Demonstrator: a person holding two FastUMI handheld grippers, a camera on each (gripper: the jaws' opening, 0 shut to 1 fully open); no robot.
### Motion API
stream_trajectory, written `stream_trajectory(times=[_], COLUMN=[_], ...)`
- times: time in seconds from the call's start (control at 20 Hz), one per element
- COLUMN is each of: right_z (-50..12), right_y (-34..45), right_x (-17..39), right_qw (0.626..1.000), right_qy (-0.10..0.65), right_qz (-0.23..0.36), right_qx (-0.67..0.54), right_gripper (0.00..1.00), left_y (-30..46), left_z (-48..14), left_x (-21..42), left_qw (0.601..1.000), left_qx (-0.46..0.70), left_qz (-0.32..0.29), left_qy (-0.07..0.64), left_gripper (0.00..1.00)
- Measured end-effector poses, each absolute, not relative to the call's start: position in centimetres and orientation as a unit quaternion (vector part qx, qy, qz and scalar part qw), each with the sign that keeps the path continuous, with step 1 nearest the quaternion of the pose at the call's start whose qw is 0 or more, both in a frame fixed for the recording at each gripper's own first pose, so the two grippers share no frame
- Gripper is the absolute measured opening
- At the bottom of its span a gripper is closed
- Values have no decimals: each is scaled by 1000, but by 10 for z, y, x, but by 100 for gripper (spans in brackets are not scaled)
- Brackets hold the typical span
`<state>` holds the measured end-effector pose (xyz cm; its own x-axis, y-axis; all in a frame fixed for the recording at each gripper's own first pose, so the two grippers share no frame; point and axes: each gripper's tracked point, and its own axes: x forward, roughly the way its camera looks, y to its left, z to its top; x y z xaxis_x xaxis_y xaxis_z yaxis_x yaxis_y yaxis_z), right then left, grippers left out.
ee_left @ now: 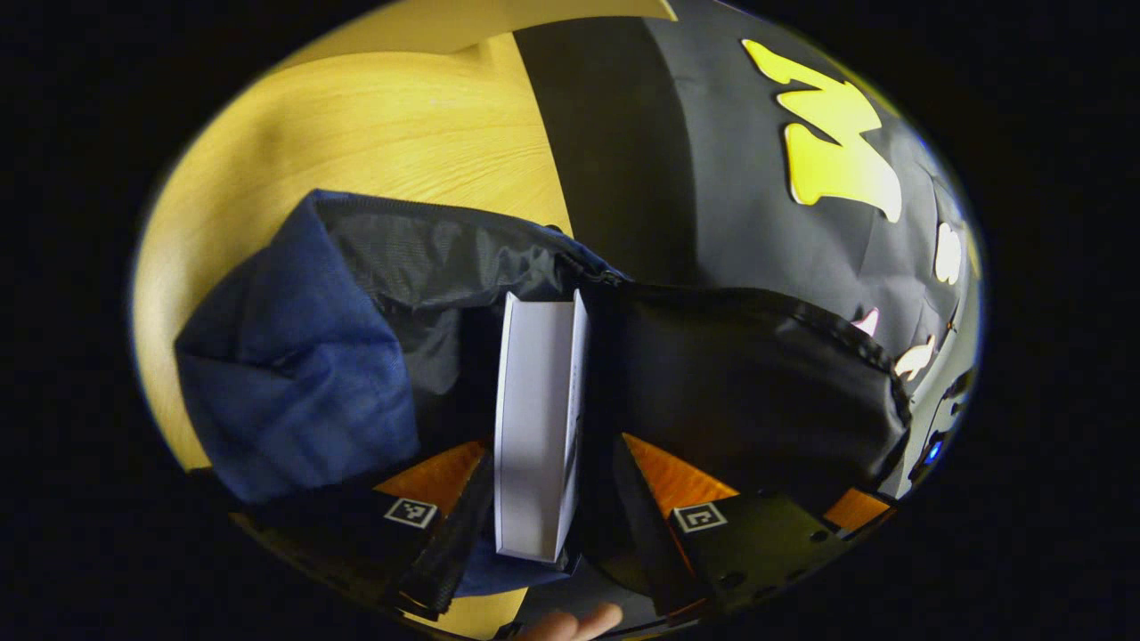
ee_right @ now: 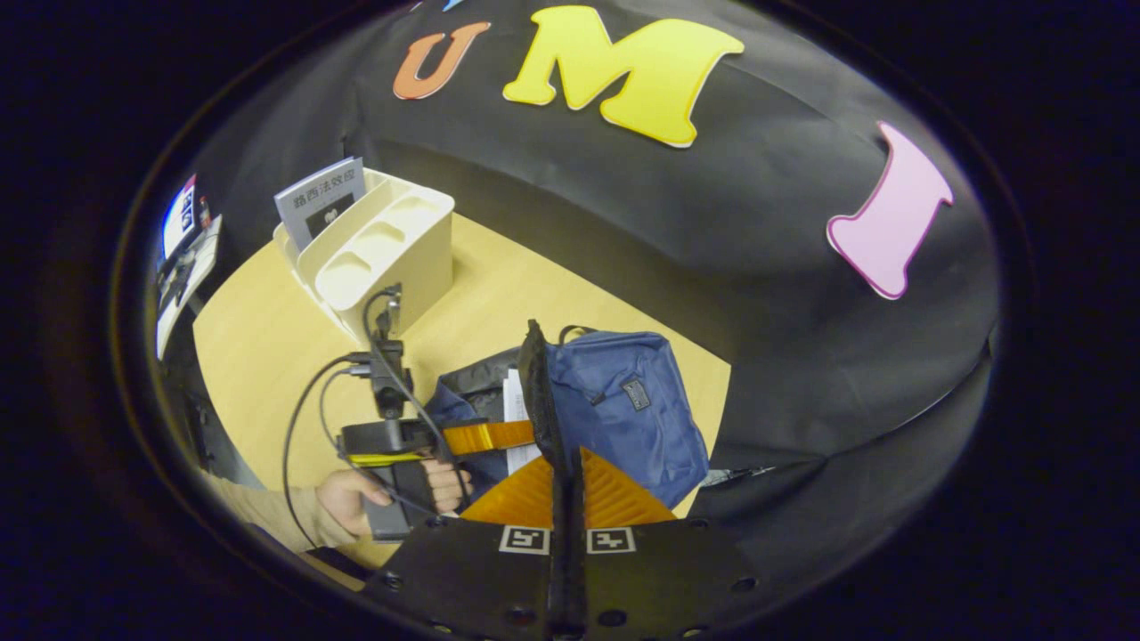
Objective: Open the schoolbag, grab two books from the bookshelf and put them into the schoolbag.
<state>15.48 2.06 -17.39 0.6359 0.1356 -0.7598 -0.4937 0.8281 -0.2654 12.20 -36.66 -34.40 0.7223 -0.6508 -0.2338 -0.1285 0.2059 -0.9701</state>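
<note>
The blue schoolbag (ee_left: 294, 374) lies open on the wooden table (ee_left: 383, 133), its black lining showing. A white book (ee_left: 539, 418) stands on edge inside the opening. My left gripper (ee_left: 552, 472) is open around it, one finger on each side, with a gap on the right side. In the right gripper view, the schoolbag (ee_right: 632, 418) sits ahead and my right gripper (ee_right: 565, 458) is shut on the black rim (ee_right: 534, 374) of its opening, holding it up. A hand holds the left gripper (ee_right: 490, 436) at the bag's mouth, by the book (ee_right: 515, 411). The cream bookshelf (ee_right: 383, 249) holds another book (ee_right: 316, 205).
The black cloth wall (ee_right: 712, 231) rises just behind the bag and the bookshelf. Some printed papers (ee_right: 183, 240) lie beyond the table's far left edge. Bare tabletop (ee_right: 267, 347) lies between the bookshelf and the left gripper, whose cable loops above it.
</note>
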Motion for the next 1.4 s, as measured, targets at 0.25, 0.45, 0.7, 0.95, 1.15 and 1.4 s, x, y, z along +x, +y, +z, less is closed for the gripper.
stream_trajectory(times=[0.25, 0.45, 0.7, 0.95, 1.15, 1.4], right_z=[-178, -183, -180, -183, -191, -198], right_y=[18, 19, 26, 23, 26, 26], right_x=[149, 139, 132, 130, 125, 122], right_qw=[888, 893, 899, 906, 903, 903], right_qy=[386, 394, 395, 387, 391, 394], right_qz=[150, 128, 106, 96, 101, 98], right_qx=[-197, -175, -156, -145, -144, -138], right_gripper=[1, 1, 0, 1, 1, 1], left_y=[-332, -285, -224, -144, -78, -3], left_z=[-331, -310, -294, -281, -264, -238], left_x=[59, 23, -11, -35, -41, -48], left_qw=[746, 784, 822, 876, 911, 924], left_qx=[-517, -445, -360, -238, -139, -53], left_qz=[-216, -227, -223, -208, -179, -151], left_qy=[359, 369, 382, 365, 344, 348], left_gripper=[85, 85, 85, 85, 85, 84])
